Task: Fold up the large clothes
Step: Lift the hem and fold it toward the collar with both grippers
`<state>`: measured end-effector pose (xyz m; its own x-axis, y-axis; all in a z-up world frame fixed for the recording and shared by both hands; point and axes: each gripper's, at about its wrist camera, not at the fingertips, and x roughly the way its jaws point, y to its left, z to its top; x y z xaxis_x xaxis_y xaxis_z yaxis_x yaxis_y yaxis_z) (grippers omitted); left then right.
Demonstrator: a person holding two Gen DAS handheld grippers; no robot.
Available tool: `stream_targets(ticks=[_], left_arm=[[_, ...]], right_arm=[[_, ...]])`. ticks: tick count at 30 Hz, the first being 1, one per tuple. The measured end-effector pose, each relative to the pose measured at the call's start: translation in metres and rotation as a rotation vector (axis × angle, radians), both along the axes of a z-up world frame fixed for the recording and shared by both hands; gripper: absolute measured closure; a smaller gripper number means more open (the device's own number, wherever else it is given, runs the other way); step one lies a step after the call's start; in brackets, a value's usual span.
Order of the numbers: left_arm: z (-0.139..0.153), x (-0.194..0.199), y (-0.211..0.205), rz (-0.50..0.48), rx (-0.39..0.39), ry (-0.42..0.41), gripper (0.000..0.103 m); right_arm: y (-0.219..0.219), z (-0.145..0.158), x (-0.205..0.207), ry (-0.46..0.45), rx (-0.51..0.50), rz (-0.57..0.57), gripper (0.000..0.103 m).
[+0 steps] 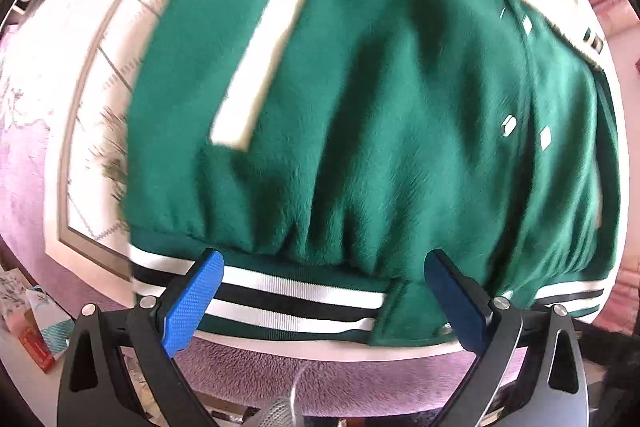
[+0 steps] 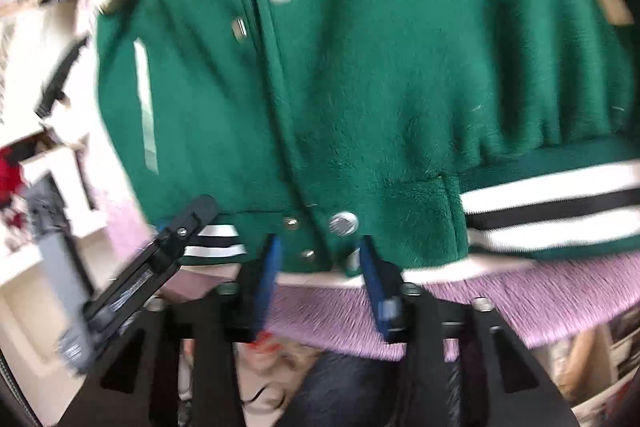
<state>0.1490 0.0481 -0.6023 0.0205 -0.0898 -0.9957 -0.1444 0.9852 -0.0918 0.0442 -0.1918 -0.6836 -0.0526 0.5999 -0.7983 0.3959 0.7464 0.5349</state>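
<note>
The left wrist camera looked straight down, close over the green varsity jacket [image 1: 360, 107]. The right wrist camera faced obliquely down at its snap-button front [image 2: 340, 107]. Both views shared the striped hem [image 1: 296, 297].

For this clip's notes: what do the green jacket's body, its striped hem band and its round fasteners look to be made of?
Green jacket: looks like brushed wool or fleece, matte, with a fuzzy nap.
Striped hem band: seemingly ribbed knit, smoother, in white, black and green stripes, with the body gathered above it.
Round fasteners: probably metal snaps, silvery and shiny, though blurred.
</note>
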Motion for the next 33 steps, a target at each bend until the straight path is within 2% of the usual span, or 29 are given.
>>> stream_targets(ticks=[4,8,12,14,18,23,25,27,28,29,33], left_arm=[[0.033,0.012,-0.021,0.003,-0.039,-0.063,0.0],[0.048,0.037,-0.073,-0.042,-0.048,-0.096,0.0],[0.047,0.082,-0.128,-0.07,-0.023,-0.12,0.0],[0.043,0.105,-0.155,-0.083,0.01,-0.136,0.0],[0.021,0.142,-0.201,-0.105,0.079,-0.147,0.0],[-0.032,0.175,-0.222,-0.116,0.254,-0.068,0.0],[-0.048,0.18,-0.216,-0.08,0.238,-0.035,0.0],[-0.052,0.181,-0.213,-0.058,0.231,-0.035,0.0],[-0.053,0.181,-0.214,-0.056,0.236,-0.032,0.0],[-0.053,0.181,-0.214,-0.05,0.24,-0.032,0.0],[-0.056,0.18,-0.212,-0.029,0.232,-0.024,0.0]], right_arm=[[-0.071,0.046,-0.017,-0.023,-0.096,-0.125,0.05],[-0.144,0.079,-0.018,-0.04,-0.176,-0.202,0.05],[-0.195,0.081,0.02,-0.08,-0.24,-0.177,0.05],[-0.215,0.074,0.042,-0.088,-0.238,-0.181,0.05],[-0.235,0.031,0.103,-0.103,-0.216,-0.169,0.05],[-0.245,-0.026,0.174,-0.112,-0.147,-0.141,0.05],[-0.239,-0.047,0.202,-0.111,-0.113,-0.1,0.05],[-0.226,-0.067,0.226,-0.109,-0.076,-0.05,0.051],[-0.226,-0.069,0.23,-0.119,-0.07,-0.036,0.063],[-0.232,-0.069,0.23,-0.117,-0.092,-0.05,0.094],[-0.28,-0.086,0.214,-0.054,-0.057,-0.222,0.097]])
